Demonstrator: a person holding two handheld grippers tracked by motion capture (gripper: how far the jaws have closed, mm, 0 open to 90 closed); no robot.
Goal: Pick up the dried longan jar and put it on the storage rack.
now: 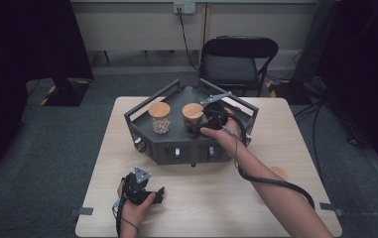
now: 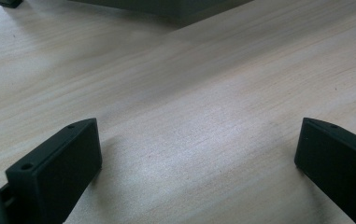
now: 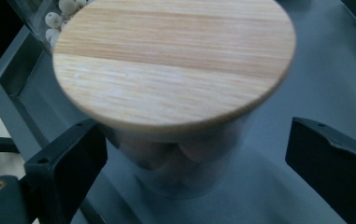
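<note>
Sitting at centre of the high view: pale wood tabletop (image 1: 201,198), grey floor around it, folding chair (image 1: 237,60) at 12 o'clock past the far edge.

Dark grey tray (image 1: 149,133) on the far half of the tabletop, angular, raised rails, small knobs along its front wall.

Right gripper (image 1: 207,119) is over the tray, at 3 o'clock of the tray's centre, held by the right hand (image 1: 226,136), cable running back along the forearm toward 5 o'clock. Fingers (image 3: 68,168) spread wide, one each side of the dark jar (image 3: 185,163). Left finger sits just beside the glass wall; can't tell if it touches. Right finger stands clear of it. No pinch.

Left gripper (image 1: 152,196) rests low on the tabletop at 7 o'clock of the tray, in the left hand (image 1: 134,206), grey plate on top. Its fingers (image 2: 59,168) are spread, bare wood between them, tray edge at 12 o'clock in the left gripper view.

Dark jar stands upright on the tray floor, round wooden lid (image 3: 171,60) on; contents look dark and rounded, blurred.

Pale jar (image 1: 160,118) is at 9 o'clock of the dark jar in the high view, near but apart, wooden lid on, filled with small pale balls.

Wall socket (image 1: 184,7) at 12 o'clock, cord hanging down.
</note>
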